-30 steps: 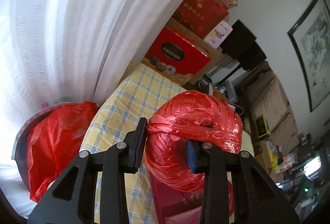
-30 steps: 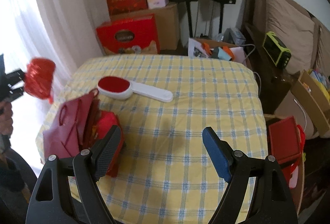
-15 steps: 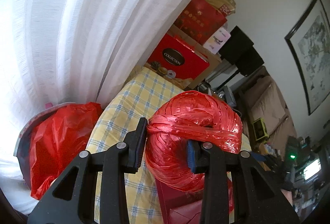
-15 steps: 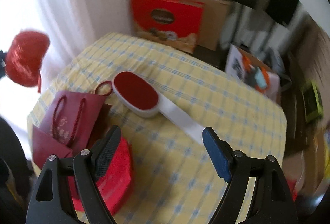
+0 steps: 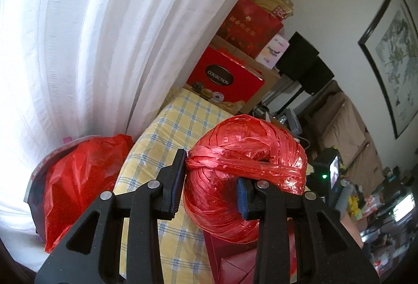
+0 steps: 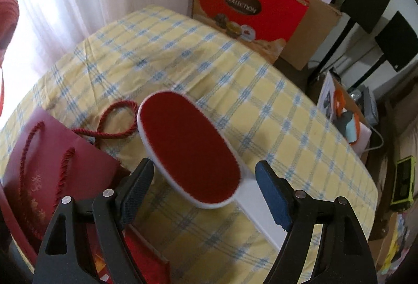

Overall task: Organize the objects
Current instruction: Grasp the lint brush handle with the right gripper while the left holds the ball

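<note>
The counter under its yellow-and-blue checked cloth [image 6: 183, 54] now fills the right wrist view more closely than a second ago. The flat maroon paper gift bag [image 6: 47, 166] has grown larger. The white lint brush with its red oval pad [image 6: 188, 153] now lies between the spread, empty right claw [image 6: 203, 192]. The left claw [image 5: 209, 188] stays clenched on the red plastic twine ball [image 5: 245, 179].

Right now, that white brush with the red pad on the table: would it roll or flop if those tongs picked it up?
The lint brush looks like rigid plastic, so probably no flop. It lies flat, unlikely to roll. Its smooth handle might slip.
</note>
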`<state>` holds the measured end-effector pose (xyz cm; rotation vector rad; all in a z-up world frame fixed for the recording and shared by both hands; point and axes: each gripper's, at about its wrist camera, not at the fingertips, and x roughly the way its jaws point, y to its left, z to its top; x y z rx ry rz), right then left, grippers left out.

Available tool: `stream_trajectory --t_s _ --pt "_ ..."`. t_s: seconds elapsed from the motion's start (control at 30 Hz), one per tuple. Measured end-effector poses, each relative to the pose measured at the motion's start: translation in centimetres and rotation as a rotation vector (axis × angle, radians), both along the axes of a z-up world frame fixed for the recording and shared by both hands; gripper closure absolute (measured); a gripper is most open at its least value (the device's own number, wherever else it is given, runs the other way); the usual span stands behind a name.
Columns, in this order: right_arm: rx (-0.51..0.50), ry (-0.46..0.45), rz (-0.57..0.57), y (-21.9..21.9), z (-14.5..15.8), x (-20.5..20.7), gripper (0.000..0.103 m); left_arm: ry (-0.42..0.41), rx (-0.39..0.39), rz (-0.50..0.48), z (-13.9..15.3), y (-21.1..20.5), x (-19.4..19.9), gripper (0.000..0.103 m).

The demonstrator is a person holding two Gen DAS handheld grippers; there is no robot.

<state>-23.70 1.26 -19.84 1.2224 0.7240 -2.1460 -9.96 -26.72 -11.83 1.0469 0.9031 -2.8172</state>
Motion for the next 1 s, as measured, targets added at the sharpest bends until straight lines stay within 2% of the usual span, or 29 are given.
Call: stream_trajectory --t_s 0.07,0.17,0.3,0.47,0.5,0.53,0.57,0.63,0.8,0.83,0.87,0.9,1.0 --pt "-0.023 0.005 0.009 0.2 0.4 0.4 0.035 0.002 0.000 -0.002 0.1 0.1 0.1 0.072" --pt "-0.026 -0.004 -0.017 0.7 0.7 0.7 0.045 0.004 -0.004 -0.005 0.3 0.4 0.4 0.072" --pt "-0.086 -0.028 -0.074 2.0 1.2 0.8 0.050 0.017 -0.024 -0.004 1.2 1.0 0.9 0.072" --pt "-0.167 -0.011 -0.165 4.4 3.2 1.6 0.053 0.030 -0.040 -0.006 2.3 1.9 1.5 0.072" --pt "-0.200 -0.013 -0.161 4.8 3.7 1.9 0.065 0.030 -0.043 -0.007 2.4 2.1 1.6 0.072" --pt "-0.237 -0.029 -0.172 5.4 4.3 2.1 0.097 0.029 -0.047 -0.008 2.5 2.3 1.7 0.072" --pt "-0.271 -0.034 -0.196 6.1 5.0 2.3 0.103 0.030 -0.054 -0.007 2.6 2.6 1.8 0.072" --pt "-0.288 -0.033 -0.213 7.0 6.0 2.7 0.099 0.024 -0.062 -0.015 2.8 3.1 1.7 0.072" --pt "-0.211 -0.052 -0.206 7.2 5.5 2.6 0.095 0.027 -0.062 -0.036 3.3 4.2 2.1 0.072" --pt "-0.203 -0.058 -0.206 7.2 5.2 2.5 0.084 0.030 -0.069 -0.036 3.5 4.5 2.2 0.072" --pt "-0.196 -0.061 -0.203 7.0 5.0 2.4 0.063 0.031 -0.076 -0.035 3.6 4.6 2.2 0.072" --pt "-0.192 -0.057 -0.190 6.7 4.7 2.2 0.056 0.031 -0.084 -0.034 3.7 4.8 2.2 0.072" --pt "-0.158 -0.063 -0.170 5.6 3.3 1.4 0.049 0.033 -0.104 -0.029 3.8 5.3 2.2 0.072"
